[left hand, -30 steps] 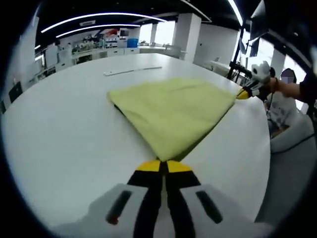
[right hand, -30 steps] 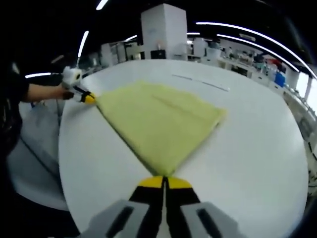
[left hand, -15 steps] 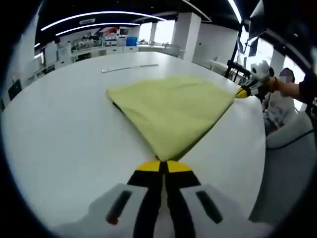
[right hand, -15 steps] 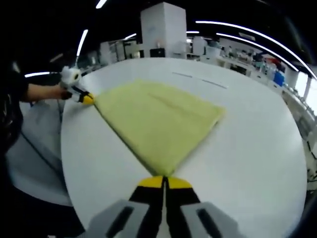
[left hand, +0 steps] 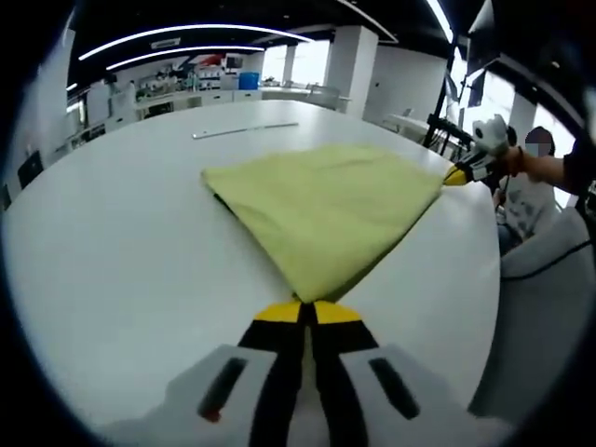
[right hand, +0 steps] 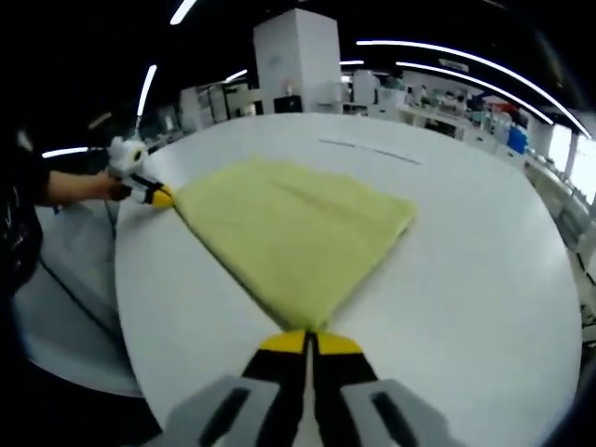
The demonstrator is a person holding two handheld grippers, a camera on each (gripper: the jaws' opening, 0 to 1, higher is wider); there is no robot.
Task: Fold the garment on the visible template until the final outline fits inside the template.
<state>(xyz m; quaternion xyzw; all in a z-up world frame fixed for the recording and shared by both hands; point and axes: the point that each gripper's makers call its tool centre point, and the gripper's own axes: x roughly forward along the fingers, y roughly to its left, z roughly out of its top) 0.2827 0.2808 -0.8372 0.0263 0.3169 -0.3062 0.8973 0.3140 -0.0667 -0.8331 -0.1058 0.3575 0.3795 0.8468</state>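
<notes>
On the white table (left hand: 112,242), both grippers (left hand: 304,311) (right hand: 308,341) gripped near corners of the yellow garment (left hand: 326,205); uneven pulling risked skewing the fold.

One yellow garment (left hand: 321,209) is lying on one white counter (left hand: 112,251). Two claws are gripping it: the left claw (left hand: 303,312) at one corner and the right claw (right hand: 309,342) at another. One thin strip (left hand: 244,131) is lying beyond the garment.
</notes>
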